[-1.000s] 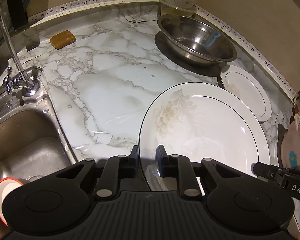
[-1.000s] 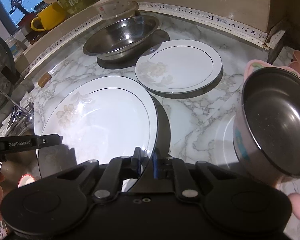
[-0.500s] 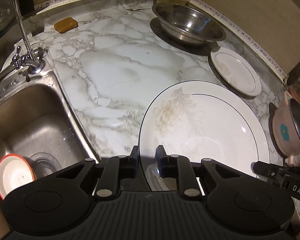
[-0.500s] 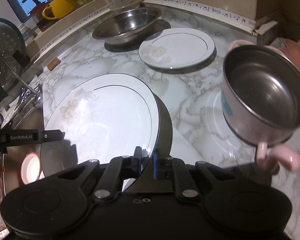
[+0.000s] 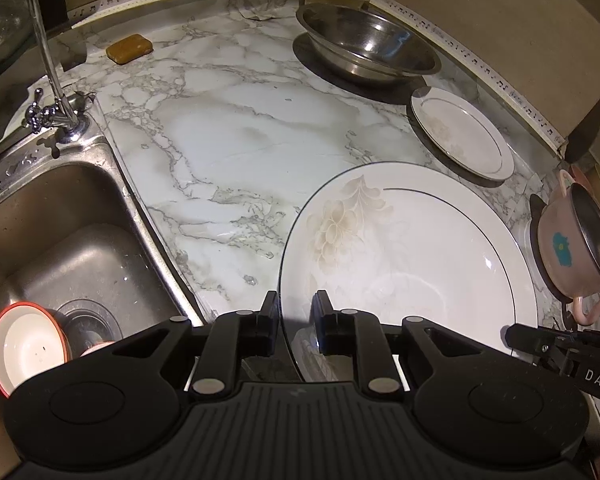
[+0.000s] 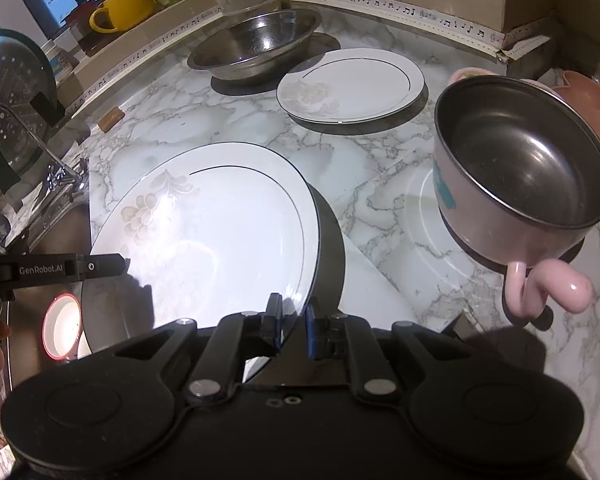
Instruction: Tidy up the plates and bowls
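The large white floral-printed plate (image 5: 412, 264) hangs above the marble surface (image 5: 236, 140), both sets of jaws, left gripper (image 5: 296, 320) and right gripper (image 6: 292, 320), clenched on opposite rim edges. Uneven pulling could slip the glossy rim, dropping it onto the smaller white plate (image 6: 352, 84) or near the pink steel-lined bowl (image 6: 516, 172).

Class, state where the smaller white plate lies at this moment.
The smaller white plate lies flat on the marble counter at the back right, just beside the steel basin and beyond the large plate held in both tongs.
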Demonstrator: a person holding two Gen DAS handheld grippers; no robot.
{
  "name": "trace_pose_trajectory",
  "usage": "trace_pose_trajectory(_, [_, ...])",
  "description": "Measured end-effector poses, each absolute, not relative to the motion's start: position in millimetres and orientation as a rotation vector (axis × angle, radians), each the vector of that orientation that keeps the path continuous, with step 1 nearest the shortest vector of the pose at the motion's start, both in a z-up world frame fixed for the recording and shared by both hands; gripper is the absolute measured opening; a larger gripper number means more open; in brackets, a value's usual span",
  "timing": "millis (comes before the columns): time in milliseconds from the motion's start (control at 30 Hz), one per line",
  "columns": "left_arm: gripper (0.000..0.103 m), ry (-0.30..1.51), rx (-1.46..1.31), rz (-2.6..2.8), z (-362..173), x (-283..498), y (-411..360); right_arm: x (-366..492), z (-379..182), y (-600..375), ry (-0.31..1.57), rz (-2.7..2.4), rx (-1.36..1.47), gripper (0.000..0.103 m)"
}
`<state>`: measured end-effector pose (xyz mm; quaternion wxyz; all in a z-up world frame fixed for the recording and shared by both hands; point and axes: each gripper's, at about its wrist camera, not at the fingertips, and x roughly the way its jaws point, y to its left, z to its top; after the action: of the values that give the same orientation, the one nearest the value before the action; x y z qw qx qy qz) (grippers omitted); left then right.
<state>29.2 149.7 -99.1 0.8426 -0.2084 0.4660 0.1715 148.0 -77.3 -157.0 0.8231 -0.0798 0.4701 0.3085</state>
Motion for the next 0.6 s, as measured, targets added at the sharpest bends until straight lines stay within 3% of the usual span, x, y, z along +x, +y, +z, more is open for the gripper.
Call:
trace_pose_trajectory(200, [0.018, 0.963, -0.393, 0.398, -89.8, 24.5, 149.9, 146.9, -152.9, -81.9, 0.979, 0.642, -0.204, 0.028])
trace_pose_trajectory(433, [0.019, 0.919, -0.347, 0.388, -67.2, 22.4, 141.8, 138.7, -133.1, -89.1, 0.901, 0.654, -0.249, 0.032])
trace_pose_trajectory(500, [0.024, 0.904, -0.334, 0.375, -59.1, 24.6, 136.5, 139.0, -124.6, -93.9, 0.890, 0.655, -0.235, 0.034])
trace_pose_trajectory(600, [0.048, 0.864, -0.314, 0.341, -45.0, 29.1, 124.8, 138.7, -111.2, -102.7, 0.861, 0.648, -0.218, 0.037])
